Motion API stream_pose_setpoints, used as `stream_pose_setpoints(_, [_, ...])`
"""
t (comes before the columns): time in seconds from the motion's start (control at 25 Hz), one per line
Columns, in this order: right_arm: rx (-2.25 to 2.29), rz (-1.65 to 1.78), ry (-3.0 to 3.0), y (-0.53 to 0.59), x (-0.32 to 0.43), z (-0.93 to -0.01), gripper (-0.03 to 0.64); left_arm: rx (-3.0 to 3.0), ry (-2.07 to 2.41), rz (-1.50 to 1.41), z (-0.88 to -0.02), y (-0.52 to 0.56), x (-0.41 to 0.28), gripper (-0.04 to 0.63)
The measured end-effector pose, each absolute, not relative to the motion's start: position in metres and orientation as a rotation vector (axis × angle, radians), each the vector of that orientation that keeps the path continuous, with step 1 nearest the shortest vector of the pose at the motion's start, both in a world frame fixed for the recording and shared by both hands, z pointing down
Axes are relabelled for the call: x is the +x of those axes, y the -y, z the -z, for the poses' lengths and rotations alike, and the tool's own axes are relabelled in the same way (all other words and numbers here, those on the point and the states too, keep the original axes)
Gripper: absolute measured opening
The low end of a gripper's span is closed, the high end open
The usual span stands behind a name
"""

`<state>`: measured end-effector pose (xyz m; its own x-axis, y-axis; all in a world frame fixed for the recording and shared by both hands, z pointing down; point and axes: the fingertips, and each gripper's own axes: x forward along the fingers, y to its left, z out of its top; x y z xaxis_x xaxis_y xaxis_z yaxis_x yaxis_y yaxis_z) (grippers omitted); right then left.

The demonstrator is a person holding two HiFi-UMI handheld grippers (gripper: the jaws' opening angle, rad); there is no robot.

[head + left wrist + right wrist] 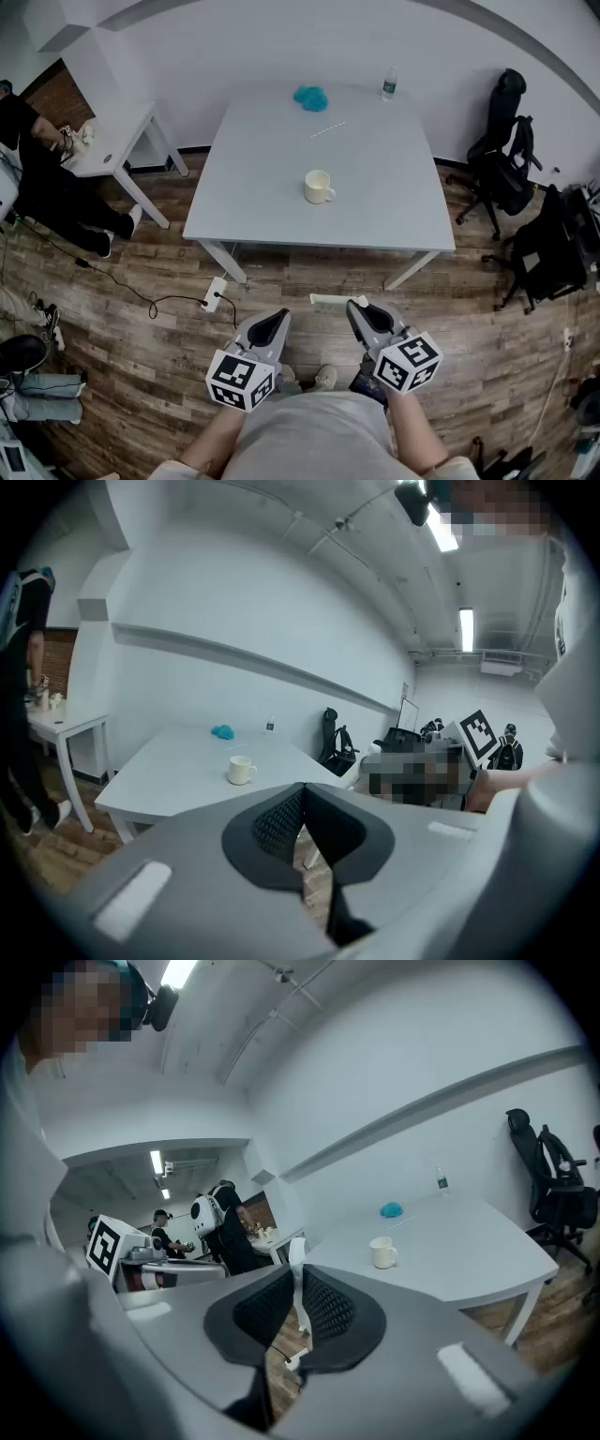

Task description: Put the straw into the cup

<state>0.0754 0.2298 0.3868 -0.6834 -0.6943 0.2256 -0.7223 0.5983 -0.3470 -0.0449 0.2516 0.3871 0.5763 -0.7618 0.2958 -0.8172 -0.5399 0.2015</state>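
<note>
The right gripper is clenched on a thin white straw that pokes up past its jaws. The left gripper is closed on nothing. The cup stands mid-surface, well apart from both grippers; a pale line beyond it may be another straw

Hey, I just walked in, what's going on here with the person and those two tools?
A person stands on the floor short of the table, a tool in each hand. The right tool is closed on what looks like the straw, a thin white stick. The left tool is shut and empty. The cup stands upright on the table, well ahead of both tools, so the straw is not yet in it.
</note>
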Motion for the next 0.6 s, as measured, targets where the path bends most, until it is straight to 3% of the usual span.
stream_pose_setpoints(0.6, [1.211,-0.696,2.776,-0.223,0.087,-0.392,0.043,2.502,1.28,-0.261,-0.387,-0.247,-0.032,0.018])
